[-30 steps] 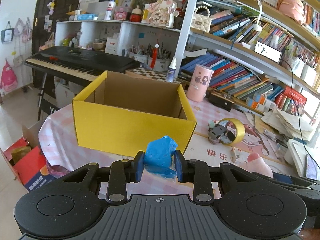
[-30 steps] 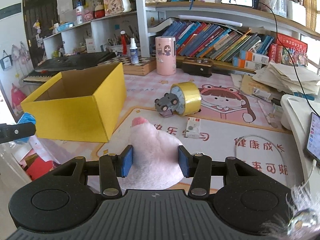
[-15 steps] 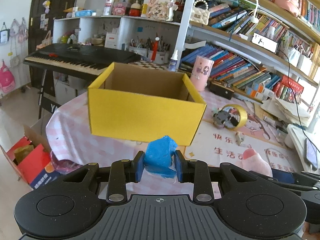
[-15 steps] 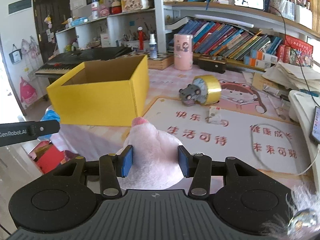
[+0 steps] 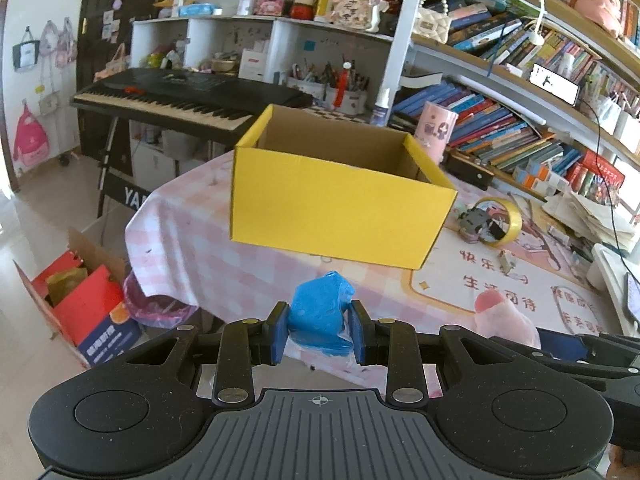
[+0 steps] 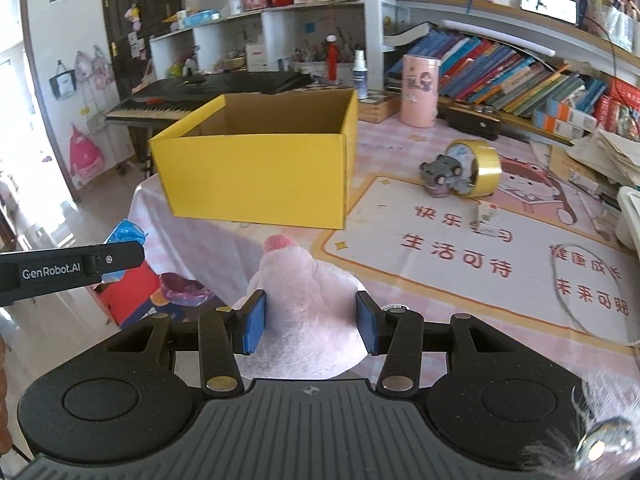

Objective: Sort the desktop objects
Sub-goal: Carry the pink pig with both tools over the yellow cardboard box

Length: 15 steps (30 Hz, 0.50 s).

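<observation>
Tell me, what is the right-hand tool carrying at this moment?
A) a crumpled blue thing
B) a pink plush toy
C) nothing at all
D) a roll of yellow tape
B: the right tool has its two blue pads pressed against the sides of the pink plush toy, while the roll of yellow tape lies on the table.

Your right gripper (image 6: 311, 322) clamps a soft pink plush toy (image 6: 306, 304) just in front of the open yellow cardboard box (image 6: 260, 172). A yellow tape roll (image 6: 478, 168) lies right of that box; your left gripper (image 6: 76, 268), gripping something crumpled and blue (image 6: 126, 234), sits at its lower left.
</observation>
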### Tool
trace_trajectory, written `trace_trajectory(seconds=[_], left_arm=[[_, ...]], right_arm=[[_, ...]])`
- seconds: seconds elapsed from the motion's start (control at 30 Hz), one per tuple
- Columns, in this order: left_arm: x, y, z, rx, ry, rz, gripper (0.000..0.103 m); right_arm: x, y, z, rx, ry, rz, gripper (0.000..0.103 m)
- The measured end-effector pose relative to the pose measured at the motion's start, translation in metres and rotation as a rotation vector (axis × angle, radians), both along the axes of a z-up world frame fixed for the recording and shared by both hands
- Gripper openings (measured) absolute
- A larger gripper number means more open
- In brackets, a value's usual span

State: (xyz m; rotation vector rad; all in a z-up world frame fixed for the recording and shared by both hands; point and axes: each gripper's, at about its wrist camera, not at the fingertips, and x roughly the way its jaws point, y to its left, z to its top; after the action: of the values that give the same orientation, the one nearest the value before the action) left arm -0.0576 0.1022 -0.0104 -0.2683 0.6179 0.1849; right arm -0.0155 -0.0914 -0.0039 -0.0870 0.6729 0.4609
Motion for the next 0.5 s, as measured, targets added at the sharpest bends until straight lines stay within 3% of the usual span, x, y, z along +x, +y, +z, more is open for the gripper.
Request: trace_trajectory(seconds=[0.5], left_arm=[[0.0, 0.015, 0.0, -0.002, -0.005, 0.029, 0.03]], right_arm=[[0.007, 0.026, 0.003, -0.014, -0.013, 0.07, 0.044]])
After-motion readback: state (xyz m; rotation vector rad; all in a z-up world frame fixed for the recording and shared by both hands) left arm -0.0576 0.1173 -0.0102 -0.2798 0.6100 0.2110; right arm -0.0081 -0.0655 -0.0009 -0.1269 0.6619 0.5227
